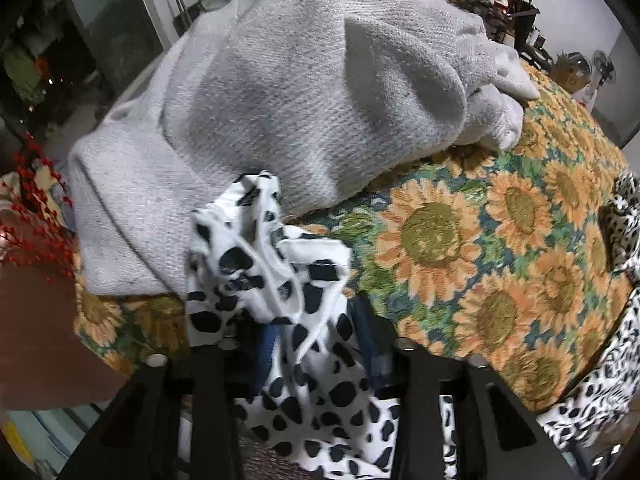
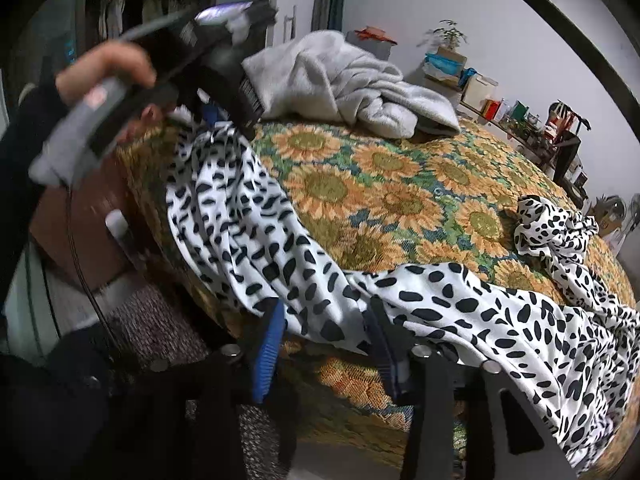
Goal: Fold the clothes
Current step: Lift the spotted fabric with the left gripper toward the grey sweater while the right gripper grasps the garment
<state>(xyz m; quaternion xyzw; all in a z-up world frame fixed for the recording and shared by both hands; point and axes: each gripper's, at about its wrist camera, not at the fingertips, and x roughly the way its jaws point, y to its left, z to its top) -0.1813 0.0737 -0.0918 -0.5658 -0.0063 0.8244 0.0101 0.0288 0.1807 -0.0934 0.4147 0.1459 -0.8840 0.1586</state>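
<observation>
A white garment with black spots (image 2: 460,304) lies stretched along the near edge of a bed with a sunflower cover (image 2: 360,184). In the left wrist view my left gripper (image 1: 316,332) is shut on a bunched corner of the spotted garment (image 1: 256,264), which rises between the blue pads. The right wrist view shows that left gripper (image 2: 212,116) at the bed's left corner, held by a hand (image 2: 104,64). My right gripper (image 2: 326,316) is shut on the garment's edge farther along. The cloth runs in folds between the two grippers. Its far end lies crumpled (image 2: 552,228).
A large grey knitted garment (image 1: 280,92) lies heaped at the back of the bed (image 2: 340,76). A brown wooden board (image 2: 72,224) stands at the left corner, with red berry sprigs (image 1: 32,208) beside it. A cluttered shelf (image 2: 520,116) lines the far wall.
</observation>
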